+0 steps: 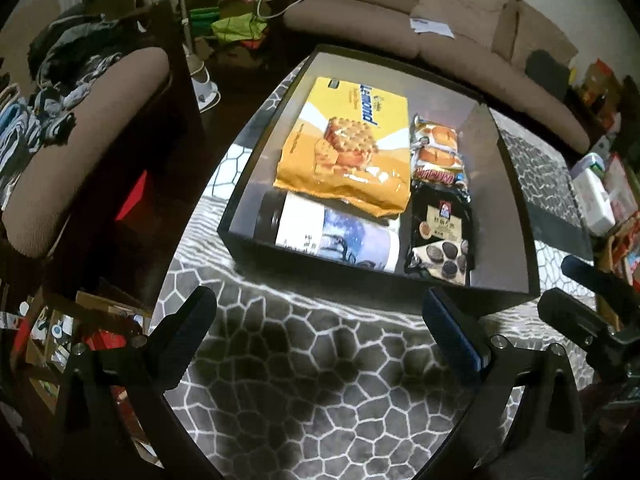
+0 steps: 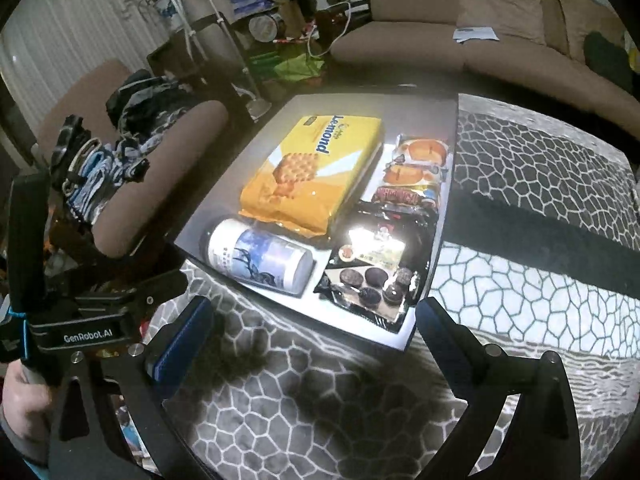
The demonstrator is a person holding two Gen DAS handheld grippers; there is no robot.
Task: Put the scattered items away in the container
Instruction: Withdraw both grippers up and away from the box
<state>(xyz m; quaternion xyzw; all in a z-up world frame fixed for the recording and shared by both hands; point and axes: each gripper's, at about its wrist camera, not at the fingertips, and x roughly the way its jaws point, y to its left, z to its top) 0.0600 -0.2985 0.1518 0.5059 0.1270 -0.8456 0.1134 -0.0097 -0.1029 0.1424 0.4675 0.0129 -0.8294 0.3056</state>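
Note:
A dark shallow box (image 1: 512,184) (image 2: 446,216) stands on the patterned table. In it lie a yellow biscuit pack (image 1: 352,148) (image 2: 312,172), a white-and-blue canister on its side (image 1: 340,236) (image 2: 260,256), a black cookie pack (image 1: 442,236) (image 2: 376,264) and small orange snack packets (image 1: 438,152) (image 2: 416,164). My left gripper (image 1: 320,320) is open and empty, just in front of the box's near wall. My right gripper (image 2: 312,332) is open and empty, at the box's near corner. The right gripper also shows at the right edge of the left wrist view (image 1: 592,304).
The table has a grey cloth with a white cell pattern (image 1: 304,380) (image 2: 540,280). A brown armchair with clothes (image 1: 80,140) (image 2: 152,184) stands to the left. A brown sofa (image 1: 460,32) (image 2: 500,40) runs behind. Clutter lies on the floor at the left (image 1: 60,332).

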